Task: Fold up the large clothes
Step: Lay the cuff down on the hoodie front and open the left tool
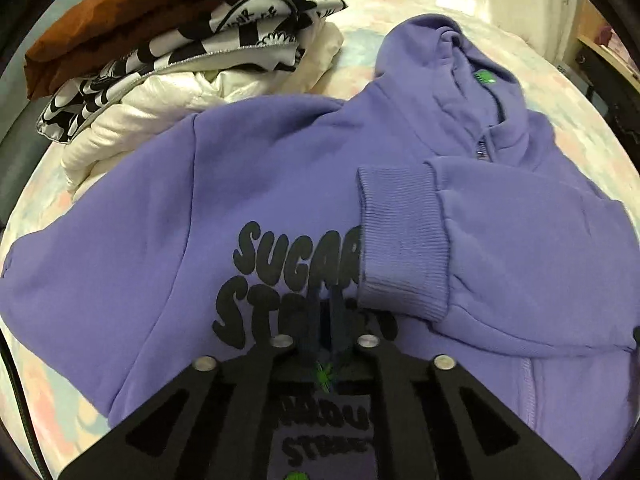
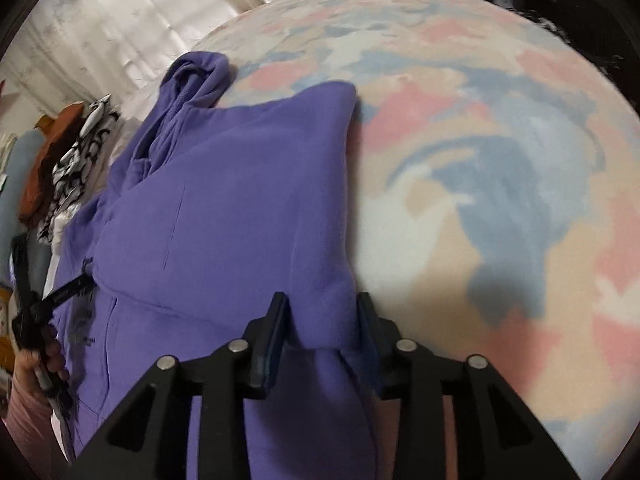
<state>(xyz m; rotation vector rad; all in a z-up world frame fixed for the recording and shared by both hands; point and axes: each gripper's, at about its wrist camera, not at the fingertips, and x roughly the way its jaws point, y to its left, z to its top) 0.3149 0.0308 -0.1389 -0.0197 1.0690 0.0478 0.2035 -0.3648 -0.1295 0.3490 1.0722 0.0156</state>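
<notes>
A purple zip hoodie (image 1: pixel 280 184) with black "SUGAR" lettering lies spread on the bed, one ribbed cuff (image 1: pixel 400 236) folded across its chest. My left gripper (image 1: pixel 322 320) hangs just over the lettering beside that cuff. Its fingers are blurred and drawn close together, with no cloth visibly raised between them. In the right wrist view the hoodie (image 2: pixel 240 200) fills the left half. My right gripper (image 2: pixel 322 316) straddles its folded side edge, and the thick cloth fills the gap between the two fingers (image 2: pixel 276 328). The left gripper (image 2: pixel 82 280) also shows at the far left, held by a hand (image 2: pixel 36 364).
A pile of other clothes sits at the hoodie's far left: a rust-brown piece (image 1: pixel 120 12), a black-and-white patterned one (image 1: pixel 192 52) and a white padded one (image 1: pixel 160 112). The pink, blue and cream bedspread (image 2: pixel 500 184) stretches right of the hoodie. Pale curtains (image 2: pixel 120 20) hang behind.
</notes>
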